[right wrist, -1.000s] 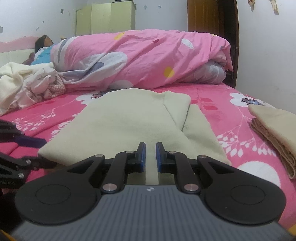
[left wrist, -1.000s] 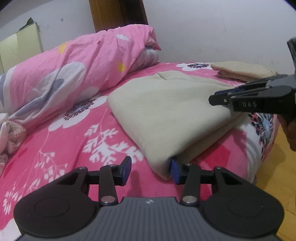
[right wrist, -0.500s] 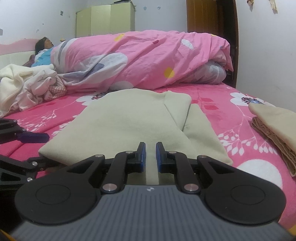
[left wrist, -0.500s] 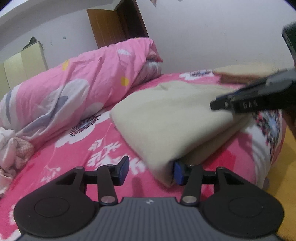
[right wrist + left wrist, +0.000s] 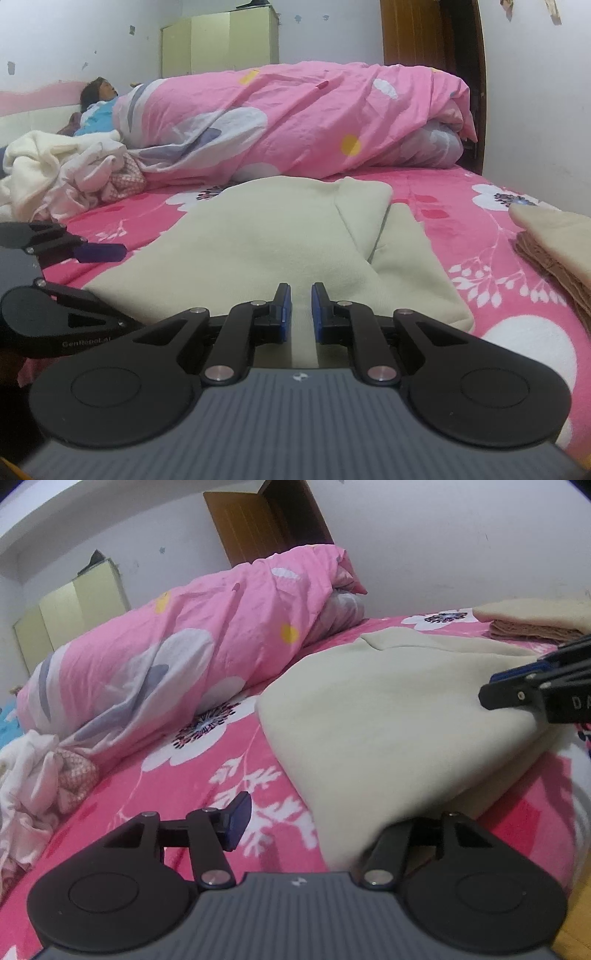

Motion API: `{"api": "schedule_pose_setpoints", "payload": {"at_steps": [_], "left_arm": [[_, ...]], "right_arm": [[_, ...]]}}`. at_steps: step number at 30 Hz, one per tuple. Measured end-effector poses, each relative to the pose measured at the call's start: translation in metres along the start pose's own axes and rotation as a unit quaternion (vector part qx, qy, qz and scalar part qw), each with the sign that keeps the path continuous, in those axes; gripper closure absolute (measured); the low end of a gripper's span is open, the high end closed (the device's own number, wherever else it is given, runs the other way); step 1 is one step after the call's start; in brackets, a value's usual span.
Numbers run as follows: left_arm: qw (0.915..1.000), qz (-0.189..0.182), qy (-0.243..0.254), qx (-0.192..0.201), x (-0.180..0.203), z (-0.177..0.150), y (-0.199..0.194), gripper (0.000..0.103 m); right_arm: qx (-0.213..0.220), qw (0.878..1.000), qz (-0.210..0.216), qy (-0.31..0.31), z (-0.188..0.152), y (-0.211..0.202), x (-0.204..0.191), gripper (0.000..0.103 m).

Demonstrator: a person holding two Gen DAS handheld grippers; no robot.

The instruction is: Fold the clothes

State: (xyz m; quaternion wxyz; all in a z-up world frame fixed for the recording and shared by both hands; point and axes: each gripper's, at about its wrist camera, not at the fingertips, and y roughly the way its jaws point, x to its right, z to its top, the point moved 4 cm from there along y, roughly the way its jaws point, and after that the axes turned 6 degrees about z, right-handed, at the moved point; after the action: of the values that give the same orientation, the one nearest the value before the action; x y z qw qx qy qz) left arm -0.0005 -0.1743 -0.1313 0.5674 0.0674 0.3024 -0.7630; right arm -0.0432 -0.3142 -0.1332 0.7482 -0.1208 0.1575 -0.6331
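Change: since the earlier frames the left gripper point(image 5: 314, 827) has been tilted and pushed further in, so that its right finger is now covered by the corner of the cream garment point(image 5: 388, 716), where its blue pad was visible before.
Left gripper: spread wide at the garment's near corner; one blue pad point(image 5: 238, 825) is seen over the pink floral sheet point(image 5: 192, 771), the other is hidden under the fabric; nothing is clamped.
Right gripper point(image 5: 298, 314): nearly closed, a narrow gap left between its blue pads, the garment's near hem lying in front of and under them; whether cloth is pinched cannot be told.
Garment: laid flat and partly folded on the near part of the bed.
Surroundings: a rolled pink duvet point(image 5: 295, 118) is seen behind, a folded beige stack point(image 5: 554, 240) to the right, crumpled white clothes point(image 5: 62, 173) to the left.
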Motion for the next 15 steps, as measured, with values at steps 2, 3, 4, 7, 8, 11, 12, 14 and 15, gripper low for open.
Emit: {"api": "schedule_pose_setpoints", "payload": {"at_steps": [2, 3, 4, 7, 8, 11, 12, 14, 15], "left_arm": [[1.0000, -0.002, 0.004, 0.000, 0.001, 0.002, 0.001, 0.044], [1.0000, -0.002, 0.006, 0.000, 0.002, 0.003, 0.001, 0.045], [1.0000, -0.003, 0.008, 0.000, 0.003, 0.004, 0.001, 0.046], [0.9999, -0.005, 0.014, 0.000, 0.005, 0.008, 0.002, 0.052], [0.9999, -0.006, 0.016, 0.000, 0.006, 0.009, 0.002, 0.050], [0.9998, -0.017, 0.011, -0.001, 0.003, 0.007, 0.000, 0.048], [0.9997, -0.024, 0.005, -0.001, 0.001, 0.005, -0.002, 0.048], [0.9993, -0.038, -0.006, -0.002, -0.003, 0.000, -0.005, 0.050], [0.9989, -0.045, -0.012, -0.002, -0.006, -0.002, -0.007, 0.051]], "right_arm": [[0.000, 1.000, 0.001, 0.002, 0.000, 0.001, 0.001, 0.093], [0.001, 1.000, 0.003, 0.005, 0.000, 0.001, 0.002, 0.093], [0.002, 1.000, 0.003, 0.008, 0.000, 0.000, 0.003, 0.093], [0.005, 1.000, -0.004, 0.011, -0.001, 0.001, 0.004, 0.093], [0.006, 1.000, -0.005, 0.014, -0.001, 0.001, 0.005, 0.093], [0.006, 1.000, -0.002, 0.019, -0.001, 0.001, 0.006, 0.093], [0.006, 1.000, -0.003, 0.017, -0.001, 0.001, 0.005, 0.093], [0.006, 1.000, -0.003, 0.015, -0.001, 0.001, 0.005, 0.093], [0.006, 1.000, -0.002, 0.017, -0.001, 0.001, 0.006, 0.093]]}}
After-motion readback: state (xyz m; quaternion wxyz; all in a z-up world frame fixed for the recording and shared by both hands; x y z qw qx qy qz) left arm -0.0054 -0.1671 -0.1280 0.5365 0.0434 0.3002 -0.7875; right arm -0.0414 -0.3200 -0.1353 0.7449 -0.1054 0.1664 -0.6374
